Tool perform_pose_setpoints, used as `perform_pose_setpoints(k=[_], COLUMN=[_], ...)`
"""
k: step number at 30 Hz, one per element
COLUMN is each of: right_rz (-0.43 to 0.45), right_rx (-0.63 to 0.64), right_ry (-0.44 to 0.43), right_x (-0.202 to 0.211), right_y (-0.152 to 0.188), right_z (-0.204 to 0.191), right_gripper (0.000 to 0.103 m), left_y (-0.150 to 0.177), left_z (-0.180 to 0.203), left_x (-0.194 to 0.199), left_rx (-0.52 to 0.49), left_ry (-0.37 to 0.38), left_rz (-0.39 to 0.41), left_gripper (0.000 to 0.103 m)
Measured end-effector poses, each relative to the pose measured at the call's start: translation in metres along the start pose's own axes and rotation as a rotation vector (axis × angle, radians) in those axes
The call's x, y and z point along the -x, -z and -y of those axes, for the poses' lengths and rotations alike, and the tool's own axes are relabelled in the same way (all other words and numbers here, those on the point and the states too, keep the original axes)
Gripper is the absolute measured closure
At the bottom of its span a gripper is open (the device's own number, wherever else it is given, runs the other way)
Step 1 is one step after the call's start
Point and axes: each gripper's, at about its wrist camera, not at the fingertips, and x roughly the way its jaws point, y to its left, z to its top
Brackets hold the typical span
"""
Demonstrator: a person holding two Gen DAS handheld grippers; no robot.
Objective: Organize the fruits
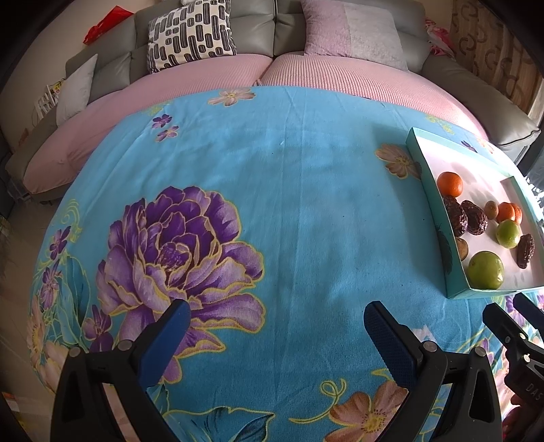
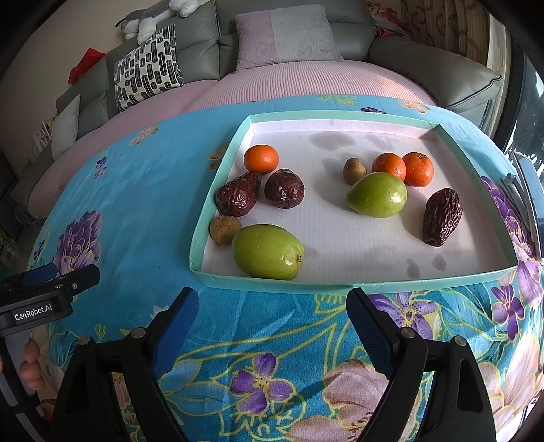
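Note:
A shallow teal-rimmed box (image 2: 272,281) with a white floor holds the fruit. Inside lie two green fruits (image 2: 267,251) (image 2: 376,194), three oranges (image 2: 261,158) (image 2: 389,165) (image 2: 418,169), three wrinkled dark red fruits (image 2: 238,198) (image 2: 284,188) (image 2: 442,216) and two small brown ones (image 2: 225,229) (image 2: 354,170). My right gripper (image 2: 273,314) is open and empty, just short of the box's near rim. In the left wrist view the box (image 1: 448,244) sits at the far right. My left gripper (image 1: 277,323) is open over the bare floral cloth, holding nothing.
The table wears a blue floral cloth (image 1: 272,204). Behind it stands a grey sofa (image 1: 255,30) with pink seat covers and cushions. The left gripper's body (image 2: 44,292) and a hand (image 2: 30,363) show at the right wrist view's left edge. The right gripper's fingers (image 1: 510,326) show beside the left one.

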Motion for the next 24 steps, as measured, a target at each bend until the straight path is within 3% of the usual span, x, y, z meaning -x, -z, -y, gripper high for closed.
perform_pose_setpoints(k=[24], right_rz=[-0.009], right_rx=[0.001], right_ry=[0.000], right_x=[-0.0012], right_y=[0.0013], right_z=[0.0009], right_gripper=[0.014], left_y=[0.0007], left_z=[-0.0006], left_x=[-0.0019], left_rx=[0.014], left_ry=[-0.005], left_rz=[-0.014], left_gripper=[0.000])
